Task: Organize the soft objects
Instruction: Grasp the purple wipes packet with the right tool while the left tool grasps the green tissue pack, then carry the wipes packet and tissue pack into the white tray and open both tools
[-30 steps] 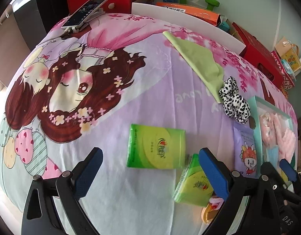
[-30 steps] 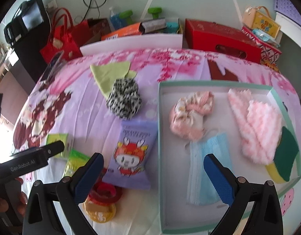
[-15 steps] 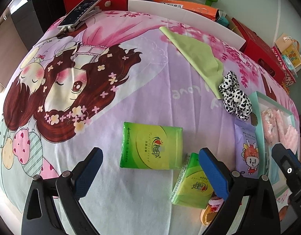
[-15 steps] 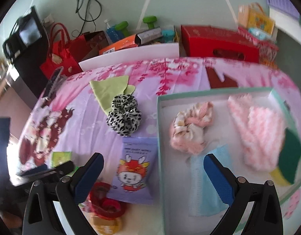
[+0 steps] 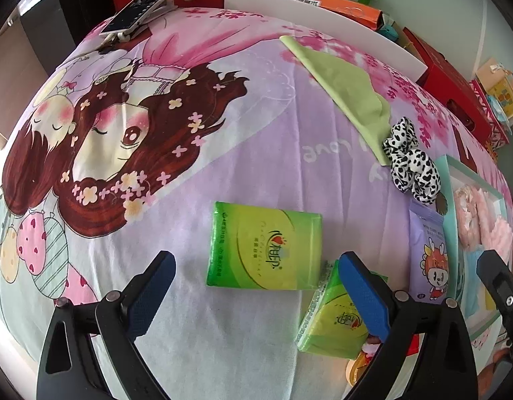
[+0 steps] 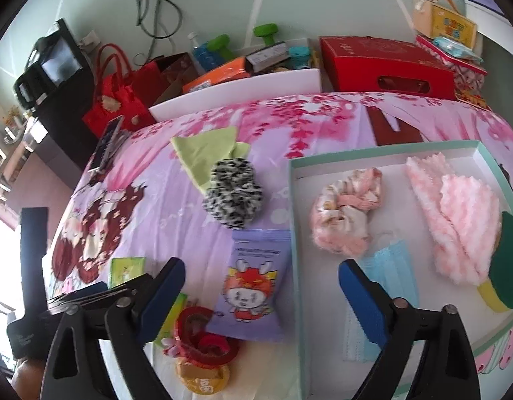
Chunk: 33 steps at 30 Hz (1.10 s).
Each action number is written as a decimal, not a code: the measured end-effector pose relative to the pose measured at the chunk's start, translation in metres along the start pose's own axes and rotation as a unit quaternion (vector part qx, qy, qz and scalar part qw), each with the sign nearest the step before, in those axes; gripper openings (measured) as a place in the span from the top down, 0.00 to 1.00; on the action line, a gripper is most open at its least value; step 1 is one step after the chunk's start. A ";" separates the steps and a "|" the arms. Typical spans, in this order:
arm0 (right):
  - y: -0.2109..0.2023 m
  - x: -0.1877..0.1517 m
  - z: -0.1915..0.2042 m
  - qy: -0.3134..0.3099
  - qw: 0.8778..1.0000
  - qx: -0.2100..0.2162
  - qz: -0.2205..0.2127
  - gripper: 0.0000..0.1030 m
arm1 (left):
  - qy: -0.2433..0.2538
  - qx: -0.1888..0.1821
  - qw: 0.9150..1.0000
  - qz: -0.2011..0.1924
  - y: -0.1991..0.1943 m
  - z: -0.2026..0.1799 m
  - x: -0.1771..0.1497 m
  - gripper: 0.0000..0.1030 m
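Note:
In the left wrist view my left gripper (image 5: 256, 261) hangs open just above a flat green tissue pack (image 5: 265, 250) on the cartoon bedsheet. A second green pack (image 5: 333, 326) lies by its right finger. In the right wrist view my right gripper (image 6: 261, 271) is open with its jaws closing. A purple cartoon packet (image 6: 256, 283) lies below, between the jaws, untouched. A black-and-white scrunchie (image 6: 233, 193) sits on a light green cloth (image 6: 206, 153). The teal-rimmed tray (image 6: 295, 233) holds a pink scrunchie (image 6: 343, 213), a blue mask (image 6: 386, 286), a pink fluffy cloth (image 6: 456, 220) and a green-yellow sponge (image 6: 506, 263).
A red ring toy (image 6: 203, 340) on a yellow piece lies near the bed's front edge. A phone (image 5: 143, 6) rests at the far left corner. Red bags (image 6: 119, 100), a red box (image 6: 386, 66) and a white board (image 6: 236, 90) line the far side.
The right gripper's jaws have narrowed a little and its view has tipped upward, so the tray and packet sit lower in the picture. The left gripper has barely moved.

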State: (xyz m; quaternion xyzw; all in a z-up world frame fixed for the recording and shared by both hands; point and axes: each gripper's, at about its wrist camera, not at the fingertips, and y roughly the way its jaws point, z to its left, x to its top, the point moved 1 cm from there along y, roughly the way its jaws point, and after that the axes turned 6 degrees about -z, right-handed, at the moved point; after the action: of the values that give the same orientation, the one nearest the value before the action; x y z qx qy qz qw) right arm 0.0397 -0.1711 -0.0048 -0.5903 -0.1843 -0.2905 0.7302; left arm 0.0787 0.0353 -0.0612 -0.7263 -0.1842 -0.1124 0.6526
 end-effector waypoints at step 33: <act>0.054 -0.027 0.021 -0.047 0.994 -0.024 0.094 0.48 | -0.005 -0.016 1.000 0.011 0.002 0.005 -0.004 0.35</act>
State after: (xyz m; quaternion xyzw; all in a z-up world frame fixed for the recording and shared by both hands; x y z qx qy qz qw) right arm 0.0553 -0.1381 -0.0569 -0.6350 -0.1549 -0.1972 0.7307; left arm 0.0758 0.0396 -0.0651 -0.7389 -0.1779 -0.1045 0.6415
